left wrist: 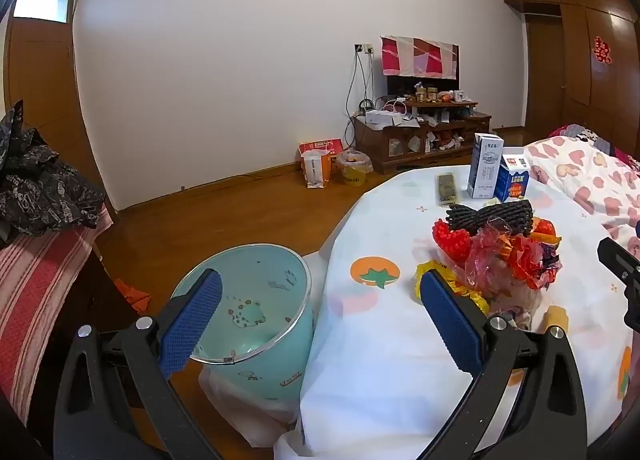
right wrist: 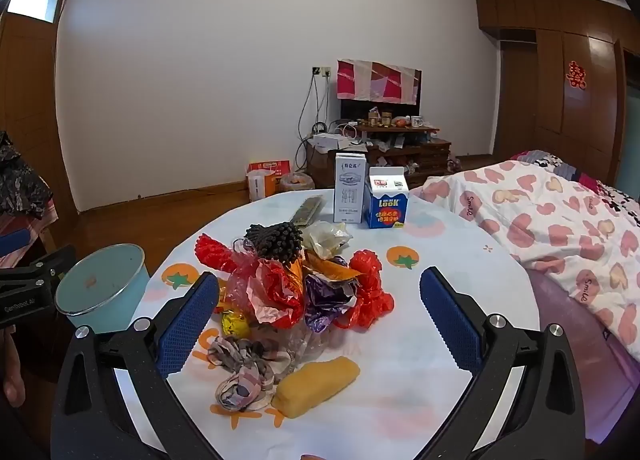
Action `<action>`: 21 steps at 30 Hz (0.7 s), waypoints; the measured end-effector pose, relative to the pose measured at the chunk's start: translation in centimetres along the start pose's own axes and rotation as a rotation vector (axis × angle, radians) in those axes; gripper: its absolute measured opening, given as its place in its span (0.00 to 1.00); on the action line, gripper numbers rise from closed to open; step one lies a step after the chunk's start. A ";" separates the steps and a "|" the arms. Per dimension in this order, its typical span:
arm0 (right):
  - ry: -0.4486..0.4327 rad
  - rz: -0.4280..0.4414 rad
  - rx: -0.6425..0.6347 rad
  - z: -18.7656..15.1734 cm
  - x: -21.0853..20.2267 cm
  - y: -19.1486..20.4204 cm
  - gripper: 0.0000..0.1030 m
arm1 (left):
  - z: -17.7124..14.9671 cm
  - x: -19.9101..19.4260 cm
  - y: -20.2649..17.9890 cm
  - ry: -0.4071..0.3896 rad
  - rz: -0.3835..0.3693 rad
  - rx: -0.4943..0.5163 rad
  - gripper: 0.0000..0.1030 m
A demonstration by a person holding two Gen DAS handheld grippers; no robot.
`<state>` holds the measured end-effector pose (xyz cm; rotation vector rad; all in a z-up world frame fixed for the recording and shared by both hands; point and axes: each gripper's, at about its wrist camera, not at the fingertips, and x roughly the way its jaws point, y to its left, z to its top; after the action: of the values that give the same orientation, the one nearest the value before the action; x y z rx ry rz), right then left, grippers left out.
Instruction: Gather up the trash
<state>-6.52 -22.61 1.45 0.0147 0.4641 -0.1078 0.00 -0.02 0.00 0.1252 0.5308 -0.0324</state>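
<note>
**Inspector:** Two grippers are showing, both standing wide open and gripping nothing. Going left to right: the pale blue bin [left wrist: 256,300] is sitting on the floor just beside the table [left wrist: 380,340]. The left gripper [left wrist: 320,320] is hovering over the gap between bin and table edge.

**Assistant:** And the trash?

**Inspector:** The trash pile [right wrist: 296,288] is lying mid-table: red plastic, purple wrapper, a yellow piece at the near edge. The right gripper [right wrist: 320,320] is framing it, not touching. Two cartons [right wrist: 370,195] are standing behind, apart from the pile.

**Assistant:** Advice?

**Inspector:** I am recommending pinching one loose wrapper at a time, closing fully on the thin film, and carrying it left over the bin before letting go.
</note>
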 end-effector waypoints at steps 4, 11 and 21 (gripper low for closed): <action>0.001 -0.004 -0.007 0.0 0.1 0.0 0.96 | 0.1 0.0 0.0 0.000 0.001 0.002 0.94; 0.003 -0.006 -0.005 0.0 0.1 0.2 0.96 | 0.6 -0.1 0.4 -0.009 0.006 -0.008 0.94; 0.004 -0.007 -0.004 0.1 0.2 -0.2 0.96 | 0.2 -0.1 0.7 -0.018 0.016 -0.021 0.94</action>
<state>-6.31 -22.85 1.50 0.0095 0.4687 -0.1139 0.10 0.64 0.32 0.1088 0.5122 -0.0125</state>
